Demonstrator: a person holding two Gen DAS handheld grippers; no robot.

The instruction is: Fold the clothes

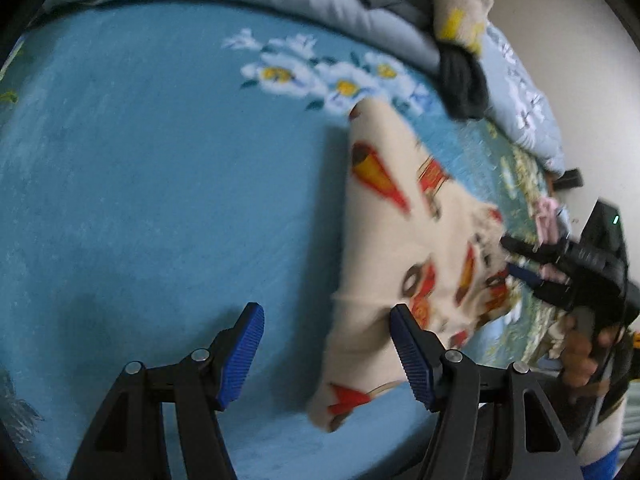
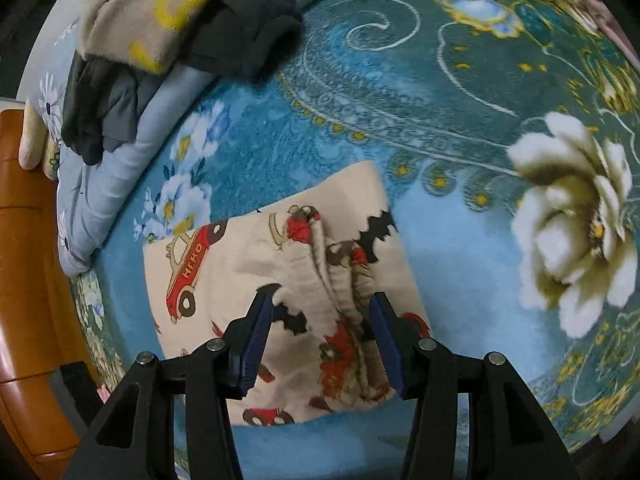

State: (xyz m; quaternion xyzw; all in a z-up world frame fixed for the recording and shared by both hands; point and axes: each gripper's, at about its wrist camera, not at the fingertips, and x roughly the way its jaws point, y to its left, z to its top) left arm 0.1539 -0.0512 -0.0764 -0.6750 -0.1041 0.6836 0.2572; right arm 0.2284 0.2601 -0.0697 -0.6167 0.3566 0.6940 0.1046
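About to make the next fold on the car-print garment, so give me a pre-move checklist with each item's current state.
1. Left gripper empty: ok, blue pads apart, only blanket between them.
2. Right gripper over the garment: ok, straddling its bunched ridge.
3. Right gripper gripping cloth: cannot tell, pads stand apart with cloth between.
4. Garment flat: not ok, ridge bunched in the middle.
5. Fold space on blanket: ok, bare beside the garment.
6. Clothes pile clear of garment: ok, apart.

cream garment (image 2: 256, 264) is showing red cars and black bats; the blanket (image 2: 460, 92) is glowing blue-teal with white flowers; beige-yellow and dark grey clothes (image 2: 192, 16) are piling behind.
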